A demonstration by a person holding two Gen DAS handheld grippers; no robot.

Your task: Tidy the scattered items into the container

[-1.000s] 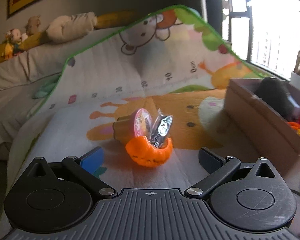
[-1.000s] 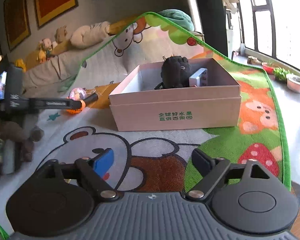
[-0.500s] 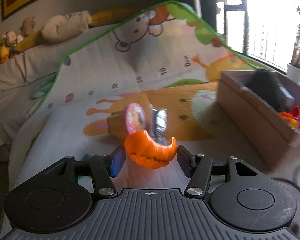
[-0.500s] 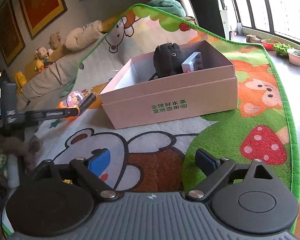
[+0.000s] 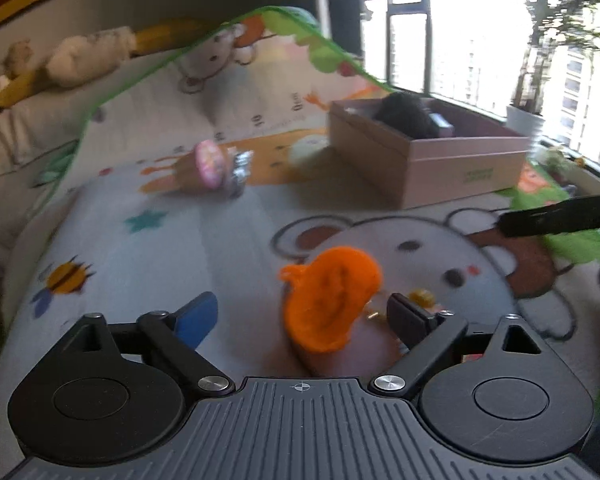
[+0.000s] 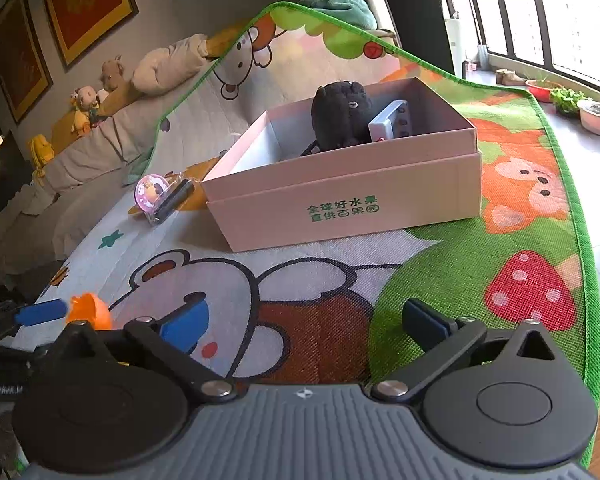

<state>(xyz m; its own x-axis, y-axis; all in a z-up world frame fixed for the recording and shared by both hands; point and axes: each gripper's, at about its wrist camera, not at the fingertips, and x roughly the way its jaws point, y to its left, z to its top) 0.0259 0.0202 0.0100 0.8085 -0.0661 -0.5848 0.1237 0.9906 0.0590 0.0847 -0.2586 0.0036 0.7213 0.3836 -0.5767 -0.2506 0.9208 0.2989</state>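
Toys lie across the play mat (image 6: pixel 440 280). Left gripper (image 5: pixel 300 316) has just been opening; its jaws stand wide, the orange pumpkin toy (image 5: pixel 328 300) loose between them, nearer the right finger. At eleven o'clock lie a pink cup (image 5: pixel 208 164) and a foil packet (image 5: pixel 238 172). At one o'clock sits the pink box (image 5: pixel 432 152). Right gripper (image 6: pixel 304 320) has just been opening too, wide and empty, the box at twelve.

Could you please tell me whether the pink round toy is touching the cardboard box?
Apart. The left wrist view shows bare mat between the pink round toy and the cardboard box.
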